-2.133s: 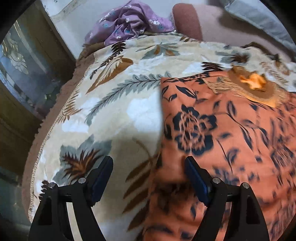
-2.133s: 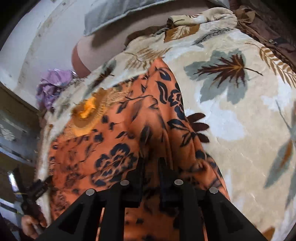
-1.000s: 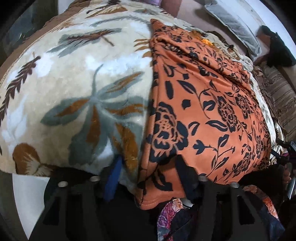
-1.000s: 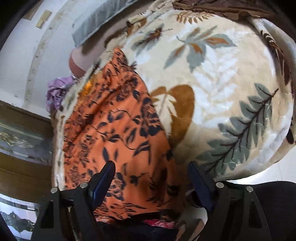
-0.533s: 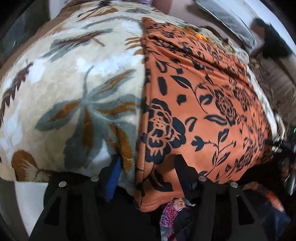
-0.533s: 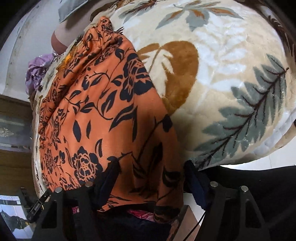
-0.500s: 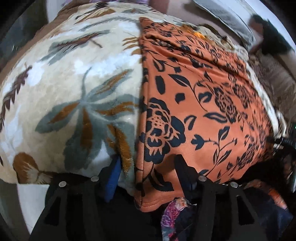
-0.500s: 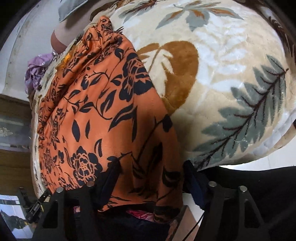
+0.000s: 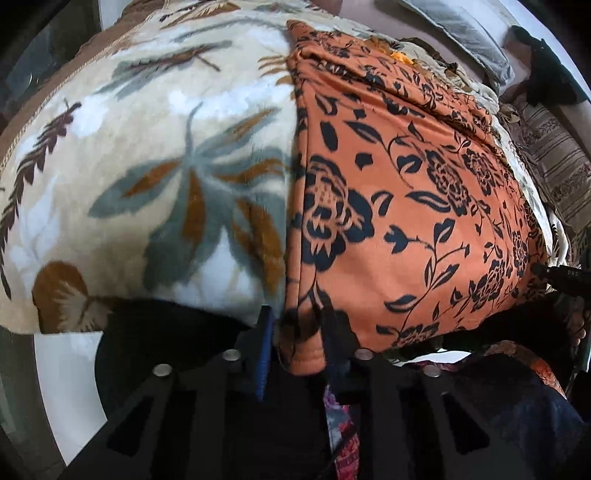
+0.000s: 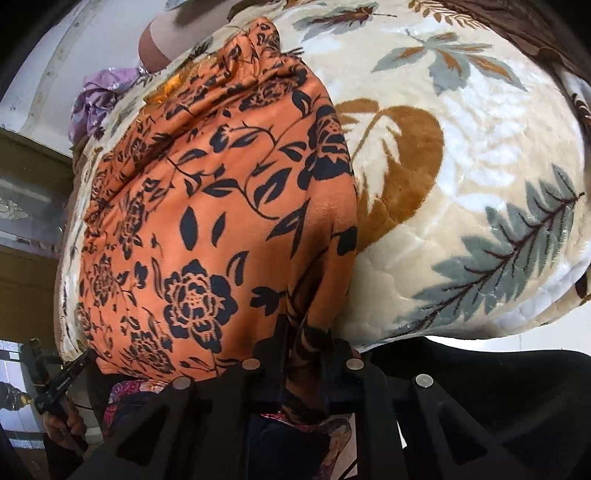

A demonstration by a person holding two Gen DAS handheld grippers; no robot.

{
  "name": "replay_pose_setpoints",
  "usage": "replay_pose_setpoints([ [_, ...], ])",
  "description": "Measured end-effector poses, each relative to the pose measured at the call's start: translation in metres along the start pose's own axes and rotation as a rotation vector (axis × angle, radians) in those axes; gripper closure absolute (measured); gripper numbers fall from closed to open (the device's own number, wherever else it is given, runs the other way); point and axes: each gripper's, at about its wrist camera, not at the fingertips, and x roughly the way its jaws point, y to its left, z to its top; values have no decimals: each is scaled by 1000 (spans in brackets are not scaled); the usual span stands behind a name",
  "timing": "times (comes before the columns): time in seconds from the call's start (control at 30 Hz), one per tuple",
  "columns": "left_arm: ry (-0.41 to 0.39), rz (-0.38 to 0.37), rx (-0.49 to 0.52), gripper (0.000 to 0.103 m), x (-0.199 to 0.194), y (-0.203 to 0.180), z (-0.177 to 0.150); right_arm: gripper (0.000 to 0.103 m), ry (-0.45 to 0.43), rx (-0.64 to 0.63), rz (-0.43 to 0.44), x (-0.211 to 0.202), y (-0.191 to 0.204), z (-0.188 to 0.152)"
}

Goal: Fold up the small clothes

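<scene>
An orange garment with a black flower print (image 9: pixel 406 192) lies spread over a cream leaf-patterned blanket (image 9: pixel 147 155) on a bed, and its near hem hangs over the bed's edge. My left gripper (image 9: pixel 299 343) is shut on the hem's left corner. In the right wrist view the same garment (image 10: pixel 207 221) covers the left part of the blanket (image 10: pixel 461 166), and my right gripper (image 10: pixel 306 354) is shut on the hem's right corner. The left gripper also shows at the lower left of the right wrist view (image 10: pixel 70 373).
A purple cloth (image 10: pixel 99 96) lies at the head of the bed beside a pinkish pillow (image 10: pixel 155 40). A grey pillow (image 9: pixel 465 33) and a striped brown cushion (image 9: pixel 554 155) lie at the far right. Wooden furniture (image 10: pixel 26 206) stands left of the bed.
Both grippers have closed from open onto the garment's near hem corners. Half a second ago their jaws straddled the hem wide apart.
</scene>
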Motion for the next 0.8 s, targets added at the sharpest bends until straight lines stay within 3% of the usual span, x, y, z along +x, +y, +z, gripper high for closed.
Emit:
replay_pose_setpoints([
  [0.2, 61, -33, 13, 66, 6, -4, -9, 84, 18, 18, 21, 6, -5, 3],
  [0.43, 50, -45, 36, 66, -4, -12, -17, 82, 19, 36, 50, 6, -20, 7],
  [0.53, 68, -9, -8, 66, 7, -10, -8, 80, 22, 35, 50, 10, -19, 9],
  [0.67, 68, -46, -42, 66, 10, -8, -1, 80, 25, 47, 67, 10, -22, 9],
  [0.77, 61, -36, 14, 94, 5, -14, -2, 81, 20, 15, 61, 9, -17, 8],
  [0.8, 56, -31, 38, 94, 2, -18, -3, 84, 20, 0, 51, 8, -15, 8],
])
